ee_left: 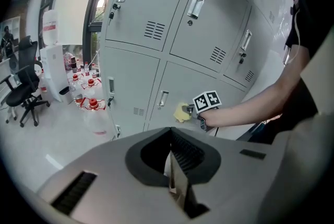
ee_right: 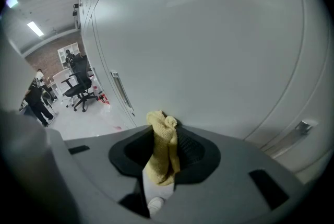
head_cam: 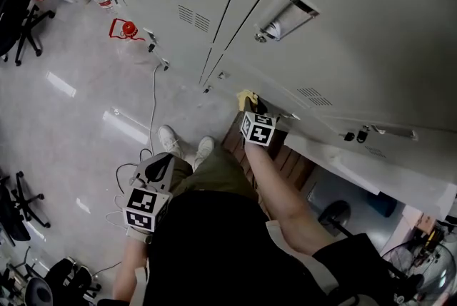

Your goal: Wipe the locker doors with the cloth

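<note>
right gripper [ee_right: 165, 131] jaws pinch cloth [ee_right: 162, 157], its lower end hidden, against locker door [ee_right: 219, 45]; left gripper [ee_left: 172, 168] jaws closed.

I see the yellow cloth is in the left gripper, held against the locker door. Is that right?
Not quite. The yellow cloth is pinched in the right gripper, not the left, and held against the locker door. The right gripper view shows this. The left gripper is shut on nothing.
</note>
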A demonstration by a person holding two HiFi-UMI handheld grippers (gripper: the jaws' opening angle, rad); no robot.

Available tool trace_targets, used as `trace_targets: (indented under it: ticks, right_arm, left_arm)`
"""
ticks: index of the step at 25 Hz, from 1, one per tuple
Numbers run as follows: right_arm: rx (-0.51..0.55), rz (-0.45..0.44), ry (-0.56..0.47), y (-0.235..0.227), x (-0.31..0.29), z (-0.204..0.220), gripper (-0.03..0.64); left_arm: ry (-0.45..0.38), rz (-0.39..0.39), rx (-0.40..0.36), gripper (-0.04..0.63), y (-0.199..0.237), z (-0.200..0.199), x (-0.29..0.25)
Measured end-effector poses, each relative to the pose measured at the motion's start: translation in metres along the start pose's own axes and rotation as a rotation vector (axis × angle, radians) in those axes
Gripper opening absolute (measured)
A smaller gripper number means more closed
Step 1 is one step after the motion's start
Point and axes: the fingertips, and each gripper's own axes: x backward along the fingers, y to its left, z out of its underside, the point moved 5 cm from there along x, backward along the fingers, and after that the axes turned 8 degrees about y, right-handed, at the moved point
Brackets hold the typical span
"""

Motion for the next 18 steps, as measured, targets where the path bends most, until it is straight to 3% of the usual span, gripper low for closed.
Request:
trace_targets:
  ticks: [18]
  right_arm:
    - [-0.135, 0.106, 0.061, -0.064, 0.006, 0.039, 0.117]
  left_arm:
    - [0.026, 0.027, -0.018, 0.008, -0.021, 0.002, -0.018]
